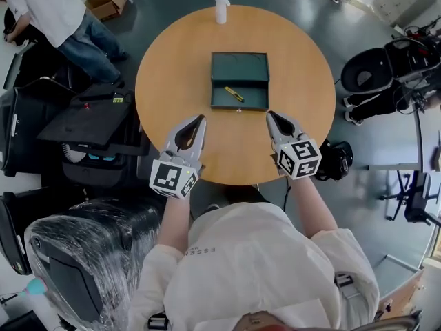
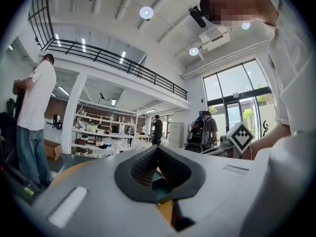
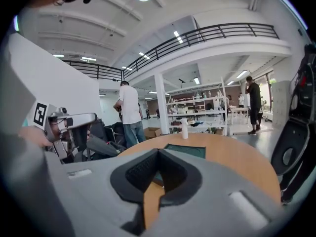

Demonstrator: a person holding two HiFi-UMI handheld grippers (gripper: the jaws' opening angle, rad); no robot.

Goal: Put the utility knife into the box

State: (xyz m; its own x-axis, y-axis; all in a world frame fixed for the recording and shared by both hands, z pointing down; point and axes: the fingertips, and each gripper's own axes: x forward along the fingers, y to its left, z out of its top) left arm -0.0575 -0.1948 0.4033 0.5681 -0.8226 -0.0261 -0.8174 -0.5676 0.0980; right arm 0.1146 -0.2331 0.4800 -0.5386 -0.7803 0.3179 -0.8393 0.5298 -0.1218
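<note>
Both claws hover over the near rim of the round surface (image 1: 172, 61), low in the head view's centre. Left claw (image 1: 200, 119): clenched, tips meeting, nothing between them; its own view confirms this. Right claw (image 1: 271, 114): likewise clenched and empty, pads pressed together on nothing. The box (image 1: 255, 96), dark green with its lid laid open toward the top of the frame, sits in the middle of the surface, just above and between the two claws. The utility knife (image 1: 233, 94), yellow, already lies inside the box's lower tray, left of the tray's centre. Its long axis runs diagonally, from upper left to lower right in the frame, and its lower-right end points roughly toward the right claw. Neither claw touches box or knife; both stand clear of the box's near wall. Judgement: the placing looks done. If anything follows, such as closing the lid, both claws are about equally near, the right marginally nearer to the knife's lower end, and the reach is straight up the frame.
</note>
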